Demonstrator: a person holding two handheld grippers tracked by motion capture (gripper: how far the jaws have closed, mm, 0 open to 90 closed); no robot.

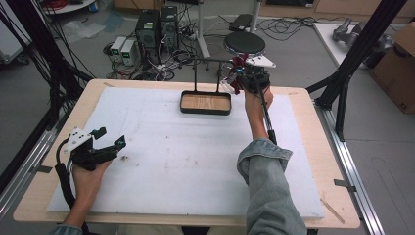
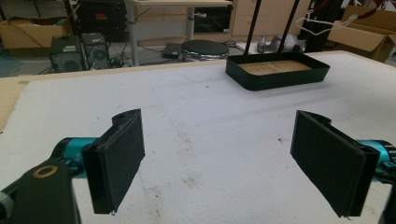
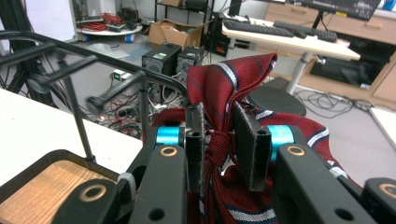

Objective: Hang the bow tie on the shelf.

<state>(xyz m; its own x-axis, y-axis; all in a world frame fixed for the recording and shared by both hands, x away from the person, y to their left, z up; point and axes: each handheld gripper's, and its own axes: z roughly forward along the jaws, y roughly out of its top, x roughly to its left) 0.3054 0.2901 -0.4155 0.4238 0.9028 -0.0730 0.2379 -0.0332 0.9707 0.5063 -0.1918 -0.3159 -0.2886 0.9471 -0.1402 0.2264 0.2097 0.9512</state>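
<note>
One red necktie (image 3: 233,88) with navy and white stripes is bunched between the pads of the right gripper (image 3: 223,140), whose jaws are closed tight on the knotted fabric. In the high view that gripper (image 1: 238,74) holds the tie (image 1: 238,62) just beyond the far right corner of the one black tray (image 1: 205,110), close to the right end of the tray's rack. The tray has a wooden floor and two thin black uprights carrying a curved bar. It sits at the far edge of a white mat (image 1: 186,156) on the wooden table (image 1: 313,147). The left gripper (image 1: 108,141) rests well to the near left of the tray, its two jaws spread wide with nothing between them; its pads (image 2: 119,158) frame bare mat.
</note>
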